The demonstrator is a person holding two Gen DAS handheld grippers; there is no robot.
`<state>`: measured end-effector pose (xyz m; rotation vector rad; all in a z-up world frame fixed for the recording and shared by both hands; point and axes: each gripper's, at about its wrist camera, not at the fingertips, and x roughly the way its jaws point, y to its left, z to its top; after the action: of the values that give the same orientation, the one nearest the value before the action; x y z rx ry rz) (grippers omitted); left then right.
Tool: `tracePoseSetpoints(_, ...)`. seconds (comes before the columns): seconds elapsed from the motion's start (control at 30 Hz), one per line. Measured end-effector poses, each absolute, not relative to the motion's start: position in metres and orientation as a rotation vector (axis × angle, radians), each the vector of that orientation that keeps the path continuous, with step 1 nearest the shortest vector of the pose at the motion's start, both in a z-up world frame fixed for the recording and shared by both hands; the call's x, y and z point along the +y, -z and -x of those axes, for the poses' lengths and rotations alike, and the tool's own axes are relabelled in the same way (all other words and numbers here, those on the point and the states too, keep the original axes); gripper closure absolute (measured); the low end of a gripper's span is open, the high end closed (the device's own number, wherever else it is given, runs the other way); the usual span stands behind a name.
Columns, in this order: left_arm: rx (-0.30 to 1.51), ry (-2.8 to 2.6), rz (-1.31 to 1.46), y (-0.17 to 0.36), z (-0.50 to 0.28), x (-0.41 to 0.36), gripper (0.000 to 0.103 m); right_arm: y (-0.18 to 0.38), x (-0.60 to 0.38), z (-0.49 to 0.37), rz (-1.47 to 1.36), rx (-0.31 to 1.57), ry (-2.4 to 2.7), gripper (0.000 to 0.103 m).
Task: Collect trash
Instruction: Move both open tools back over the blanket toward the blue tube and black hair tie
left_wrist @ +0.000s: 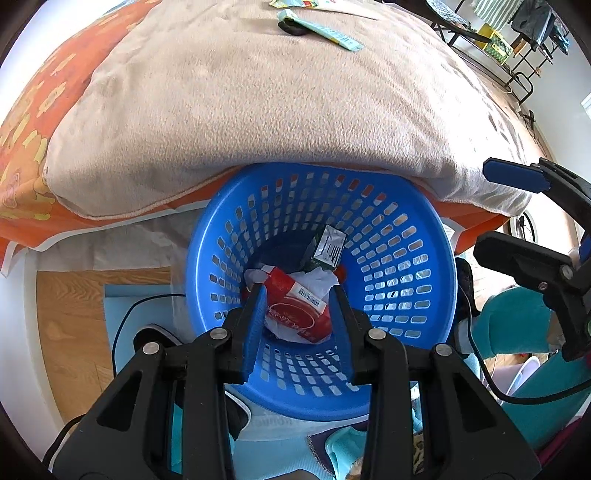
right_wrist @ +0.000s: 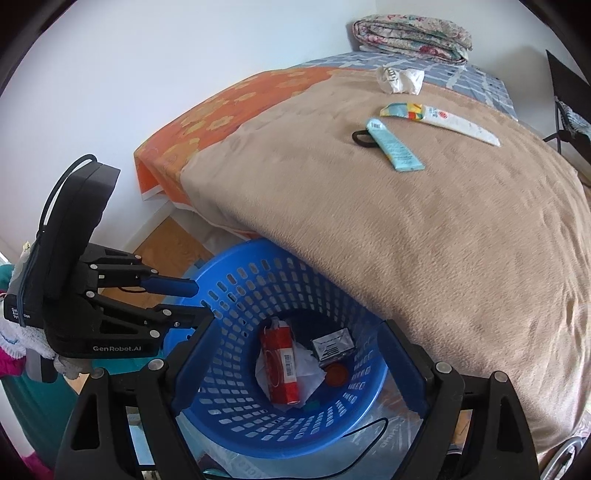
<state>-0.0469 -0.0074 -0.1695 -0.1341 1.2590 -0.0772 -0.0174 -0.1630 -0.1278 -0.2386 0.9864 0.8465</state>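
Note:
A blue perforated basket stands on the floor against the bed. In it lie a red carton, white crumpled paper, a dark packet with a barcode and a red cap. My left gripper is open and empty above the basket. My right gripper is open and empty over the basket's other side. On the bed lie a light blue tube, a white tube, a black hair tie and a crumpled white wrapper.
The bed has a beige blanket over an orange flowered sheet. A folded quilt lies at its far end. Wood floor and a black cable lie left of the basket. A drying rack stands beyond the bed.

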Motion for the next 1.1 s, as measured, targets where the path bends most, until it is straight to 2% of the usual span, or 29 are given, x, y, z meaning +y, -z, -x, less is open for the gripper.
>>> tracePoseSetpoints(0.63,1.138,0.063,0.175,0.122,0.013,-0.002,0.068,0.085,-0.18,0.005,0.256,0.819,-0.758,0.014)
tracePoseSetpoints(1.1,1.057,0.054,0.227,0.09,-0.056,0.011,0.068,0.073,-0.184,-0.051,0.149,0.877,-0.809,0.014)
